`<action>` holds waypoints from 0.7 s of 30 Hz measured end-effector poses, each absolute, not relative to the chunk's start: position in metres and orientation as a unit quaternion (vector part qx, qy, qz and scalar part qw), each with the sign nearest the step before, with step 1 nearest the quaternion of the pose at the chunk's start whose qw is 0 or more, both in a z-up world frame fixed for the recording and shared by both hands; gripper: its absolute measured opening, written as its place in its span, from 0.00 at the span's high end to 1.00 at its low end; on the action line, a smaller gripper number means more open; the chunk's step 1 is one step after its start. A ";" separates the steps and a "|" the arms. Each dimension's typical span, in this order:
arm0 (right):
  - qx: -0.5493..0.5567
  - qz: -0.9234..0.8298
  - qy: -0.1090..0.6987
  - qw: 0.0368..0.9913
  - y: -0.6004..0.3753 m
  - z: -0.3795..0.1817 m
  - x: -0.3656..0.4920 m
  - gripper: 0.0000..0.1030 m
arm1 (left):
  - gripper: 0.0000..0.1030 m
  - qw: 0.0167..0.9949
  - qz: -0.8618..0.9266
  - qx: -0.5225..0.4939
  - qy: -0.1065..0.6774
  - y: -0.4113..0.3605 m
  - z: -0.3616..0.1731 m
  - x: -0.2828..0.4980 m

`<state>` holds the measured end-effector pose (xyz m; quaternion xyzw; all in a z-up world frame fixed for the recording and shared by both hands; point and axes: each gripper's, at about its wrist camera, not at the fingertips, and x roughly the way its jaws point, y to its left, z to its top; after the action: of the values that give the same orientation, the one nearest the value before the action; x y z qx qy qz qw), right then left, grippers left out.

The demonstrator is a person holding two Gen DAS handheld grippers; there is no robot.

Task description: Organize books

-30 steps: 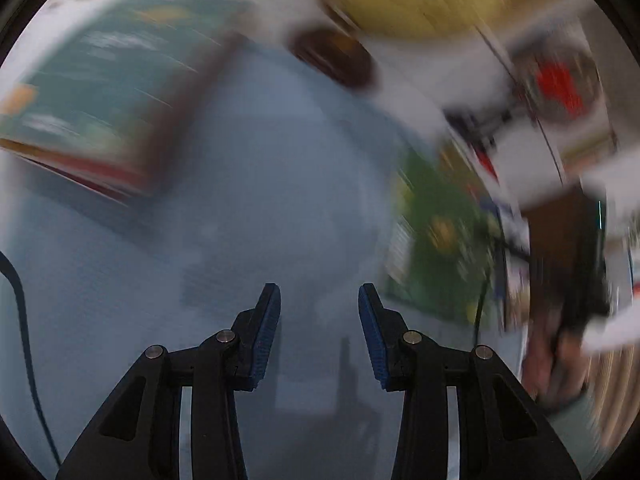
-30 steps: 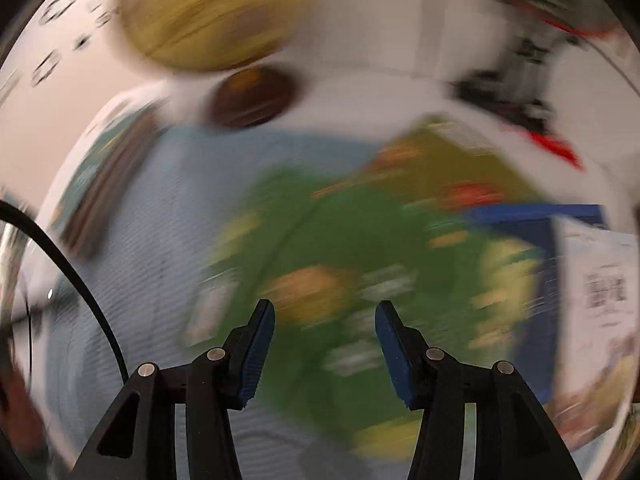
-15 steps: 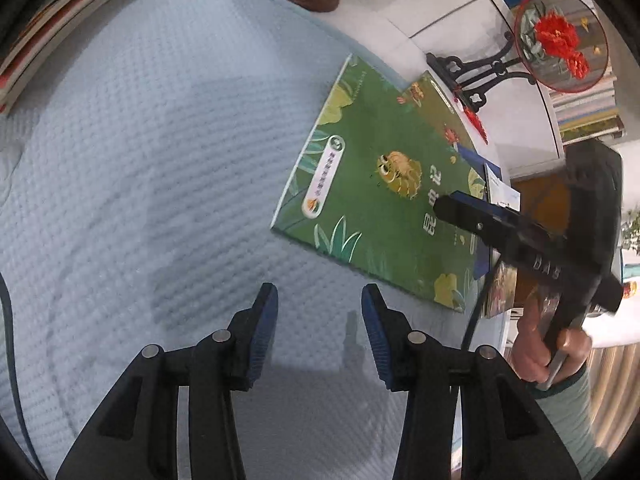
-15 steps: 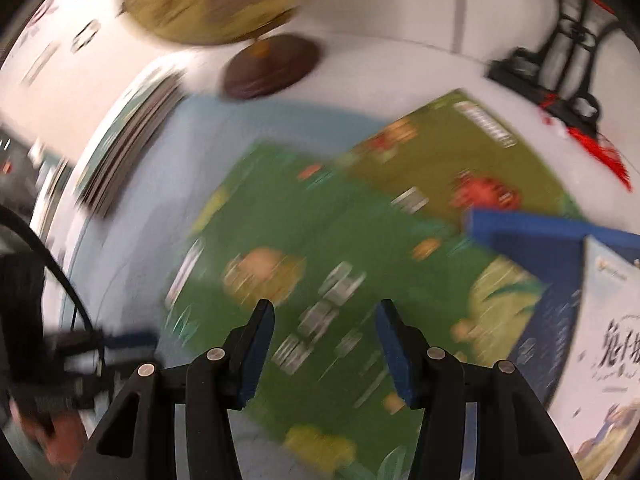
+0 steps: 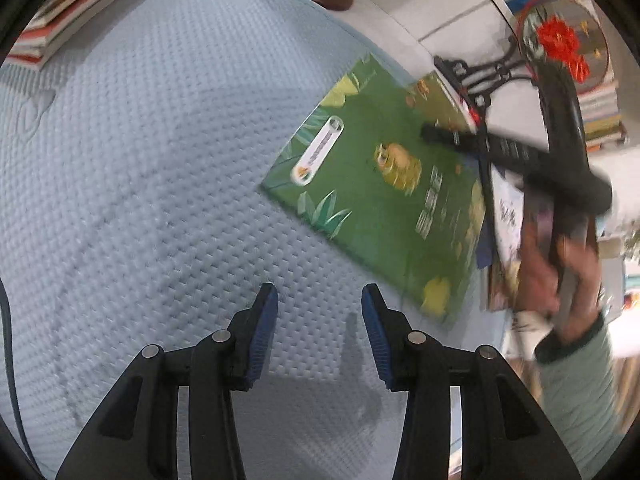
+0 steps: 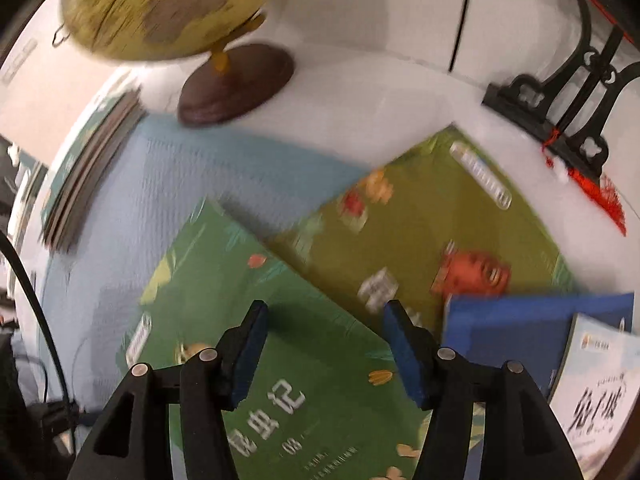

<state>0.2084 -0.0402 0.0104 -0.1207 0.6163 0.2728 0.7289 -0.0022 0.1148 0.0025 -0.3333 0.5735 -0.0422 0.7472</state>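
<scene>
Green book (image 6: 280, 320): thin, flat paperback, topmost of a loose overlapping spread on the right of the blue mat (image 5: 140, 180).

Right gripper (image 6: 322, 344) hovers over its cover, jaws opening, nothing between them; left gripper (image 5: 318, 328) hangs spread and empty above bare mat, just near-left of the book. Likely light, flexible, glossy and slippery; no face grip possible while flat, so pinch a free edge or corner. Olive book (image 6: 440, 232), blue book (image 6: 520, 332) and white book (image 6: 596, 380) lie beneath or beside. Stacked books (image 6: 92, 168) at far left; globe (image 6: 168, 4) beyond.
</scene>
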 end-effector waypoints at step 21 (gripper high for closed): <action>0.056 0.167 0.587 0.790 -0.188 0.024 -0.079 0.58 | 0.48 0.768 -0.056 -0.158 0.619 0.056 0.010 -0.099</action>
<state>-0.0789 -0.1881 0.0242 0.0563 0.5874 0.1671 0.7899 -0.0993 0.0561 0.0104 -0.1583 0.6185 -0.0556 0.7676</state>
